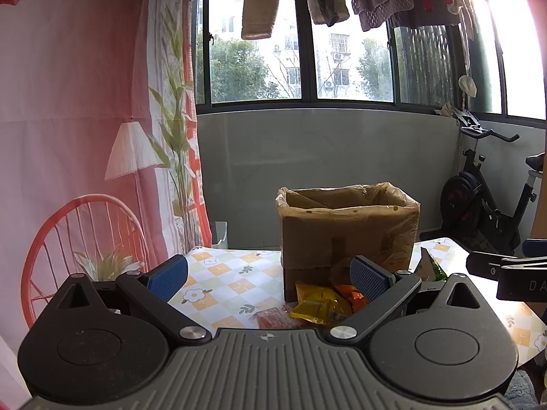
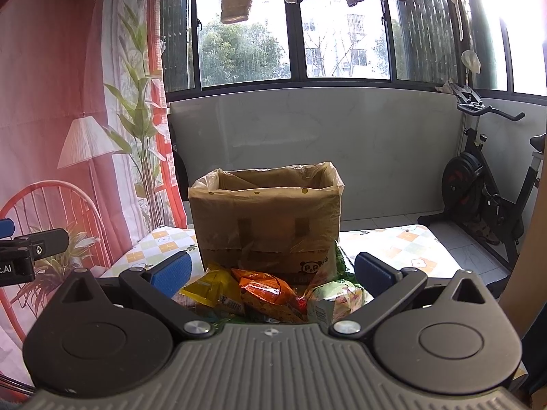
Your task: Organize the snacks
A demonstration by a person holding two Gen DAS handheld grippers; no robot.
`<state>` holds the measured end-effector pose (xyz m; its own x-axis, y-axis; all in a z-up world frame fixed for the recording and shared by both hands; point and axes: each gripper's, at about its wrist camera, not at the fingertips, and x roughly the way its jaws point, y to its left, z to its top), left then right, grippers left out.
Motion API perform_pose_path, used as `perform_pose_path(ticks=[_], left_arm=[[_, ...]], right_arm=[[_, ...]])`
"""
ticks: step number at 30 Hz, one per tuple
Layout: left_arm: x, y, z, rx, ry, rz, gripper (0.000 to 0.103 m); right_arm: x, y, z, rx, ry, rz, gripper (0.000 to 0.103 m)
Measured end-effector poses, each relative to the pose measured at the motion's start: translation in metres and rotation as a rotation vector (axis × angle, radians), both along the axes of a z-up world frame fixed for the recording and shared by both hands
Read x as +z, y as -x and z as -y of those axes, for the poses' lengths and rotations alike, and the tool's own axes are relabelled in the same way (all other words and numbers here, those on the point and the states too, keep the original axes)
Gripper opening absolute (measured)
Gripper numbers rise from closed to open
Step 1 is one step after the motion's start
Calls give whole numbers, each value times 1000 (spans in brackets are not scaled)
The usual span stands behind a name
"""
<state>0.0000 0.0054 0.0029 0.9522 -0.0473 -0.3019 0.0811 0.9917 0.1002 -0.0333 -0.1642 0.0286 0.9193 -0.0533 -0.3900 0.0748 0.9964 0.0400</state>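
Observation:
A cardboard box (image 1: 348, 225) (image 2: 266, 218) lined with a clear plastic bag stands open-topped on the checked tablecloth. In front of it lies a heap of snack packets: a yellow packet (image 1: 319, 302) (image 2: 212, 288), an orange packet (image 1: 352, 295) (image 2: 270, 294), a reddish packet (image 1: 277, 319) and a pale green packet (image 2: 336, 299). My left gripper (image 1: 270, 278) is open, hovering in front of the heap with nothing between its blue pads. My right gripper (image 2: 271, 271) is open too, just above the packets. Each gripper shows at the edge of the other's view.
The table (image 1: 222, 280) carries a floral checked cloth. An exercise bike (image 2: 485, 184) stands at the right by the window wall. A printed curtain (image 1: 85, 136) hangs at the left. Laundry hangs above the windows.

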Motion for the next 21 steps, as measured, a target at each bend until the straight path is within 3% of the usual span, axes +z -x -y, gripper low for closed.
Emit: perform_pose_path(ticks=[11, 15, 18, 21], left_arm=[[4, -6, 0, -13, 1, 6, 102], [9, -34, -1, 1, -8, 63, 102], [6, -67, 0, -10, 0, 64, 102], [-4, -100, -1, 15, 35, 43, 102]], right_arm=[[0, 0, 1, 5, -7, 5, 103], [5, -15, 17, 21, -11, 82, 103], [5, -39, 35, -25, 4, 155, 103], [-1, -72, 52, -49, 6, 169, 103]])
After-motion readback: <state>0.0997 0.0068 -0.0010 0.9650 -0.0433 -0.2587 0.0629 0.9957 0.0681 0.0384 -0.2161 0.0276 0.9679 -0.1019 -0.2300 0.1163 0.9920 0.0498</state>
